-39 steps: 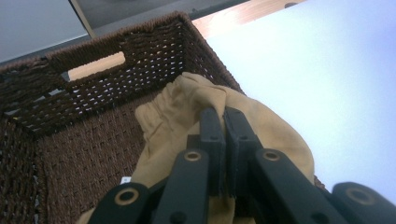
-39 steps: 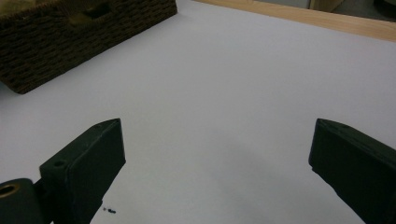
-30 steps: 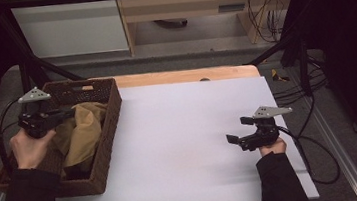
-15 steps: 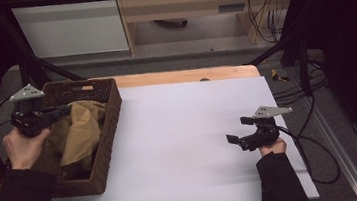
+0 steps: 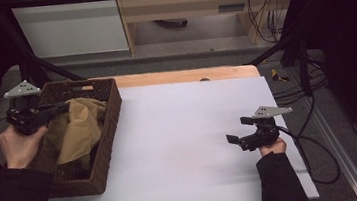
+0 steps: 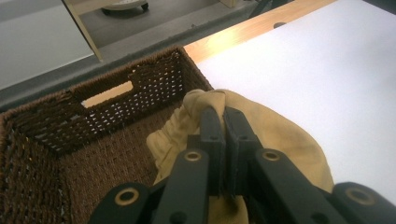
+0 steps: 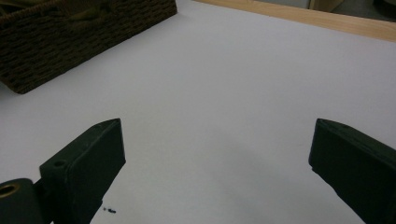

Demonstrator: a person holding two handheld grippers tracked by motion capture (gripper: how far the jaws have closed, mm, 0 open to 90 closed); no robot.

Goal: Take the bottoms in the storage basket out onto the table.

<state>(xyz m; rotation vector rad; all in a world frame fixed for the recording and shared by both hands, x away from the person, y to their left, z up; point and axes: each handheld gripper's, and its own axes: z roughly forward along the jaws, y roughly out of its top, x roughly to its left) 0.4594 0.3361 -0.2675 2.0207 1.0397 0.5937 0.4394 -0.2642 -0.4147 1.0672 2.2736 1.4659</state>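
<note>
A person sits at a white table holding a two-jawed claw in each hand. The left claw is pinched tight on a mustard-yellow cloth, its jaws pressed together over a fold of fabric near the cloth's upper edge. The cloth hangs below and behind that claw, lifted partly out of a dark brown wicker basket; its lower folds trail down inside the basket, which stands directly under the claw at the table's edge. In the left gripper view, the cloth bulges to either side of the closed jaws, with the basket's woven wall just beyond them.

The right claw rests low on the table well apart from the basket, jaws spread wide with nothing between them, bare white surface ahead.

Judging by this, the cloth is gripped and half raised; clearing the basket rim and laying it on the table remains.
</note>
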